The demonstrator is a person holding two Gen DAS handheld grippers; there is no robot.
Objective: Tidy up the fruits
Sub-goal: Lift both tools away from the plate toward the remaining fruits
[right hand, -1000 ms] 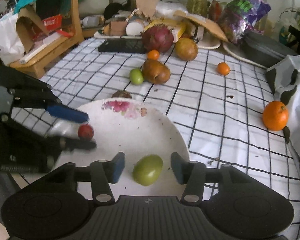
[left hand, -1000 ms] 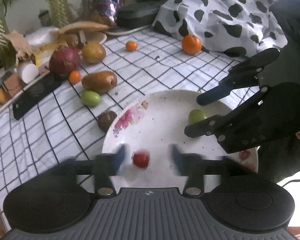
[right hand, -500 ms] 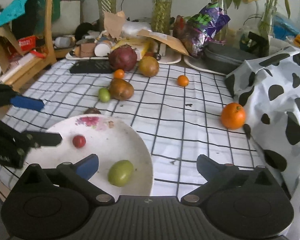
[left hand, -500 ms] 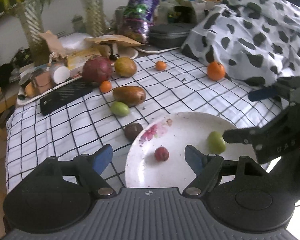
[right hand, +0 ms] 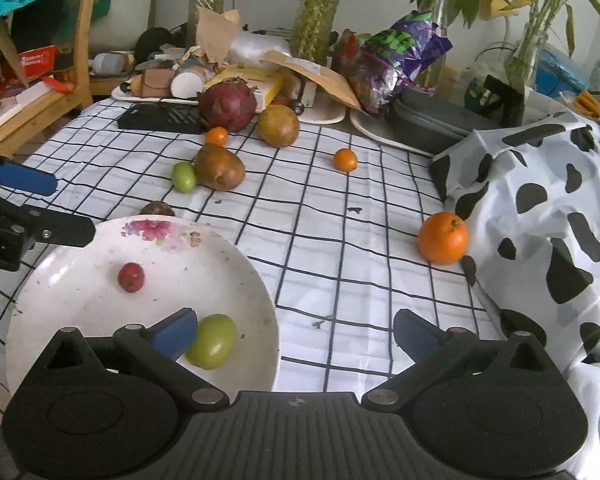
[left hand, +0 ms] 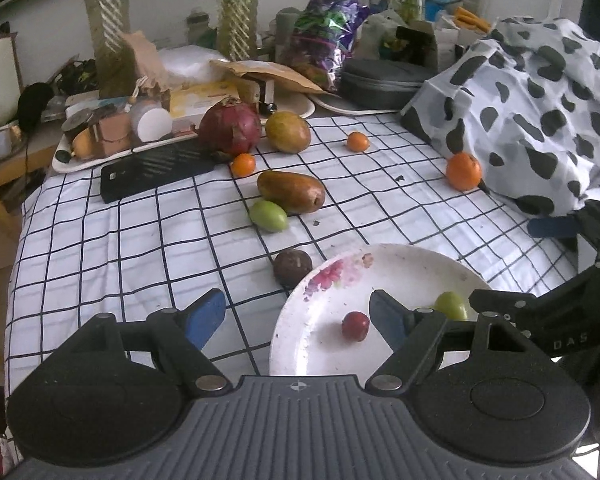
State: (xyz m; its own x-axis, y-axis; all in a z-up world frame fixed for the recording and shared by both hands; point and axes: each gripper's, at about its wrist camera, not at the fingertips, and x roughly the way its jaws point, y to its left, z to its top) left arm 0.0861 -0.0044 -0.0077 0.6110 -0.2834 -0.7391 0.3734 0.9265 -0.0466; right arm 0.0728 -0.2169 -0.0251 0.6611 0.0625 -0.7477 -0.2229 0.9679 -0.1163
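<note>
A white flowered plate (left hand: 404, 268) (right hand: 228, 264) holds a small red fruit (left hand: 355, 325) (right hand: 131, 277) and a green fruit (left hand: 451, 305) (right hand: 212, 341). My left gripper (left hand: 298, 318) is open and empty above the plate's left rim. My right gripper (right hand: 294, 334) is open and empty above the plate's right edge. Loose on the checked cloth lie a dark round fruit (left hand: 292, 266), a green fruit (left hand: 268, 216), a brown mango (left hand: 291, 192), a dragon fruit (left hand: 230, 126), a yellow-green mango (left hand: 288, 132), small oranges (left hand: 243, 165) (left hand: 357, 141) and a large orange (left hand: 463, 171) (right hand: 443, 238).
A black flat device (left hand: 156, 170) and a cluttered tray (left hand: 100, 148) lie at the back left. A cow-print cloth (left hand: 540, 92) covers the right side. Plant vases (left hand: 236, 4), a purple foil bag (left hand: 328, 32) and a grey case (left hand: 380, 80) line the back.
Both grippers opened wide, released their fruits onto the plate and drew back. The left one shifted left, the right one shifted right.
</note>
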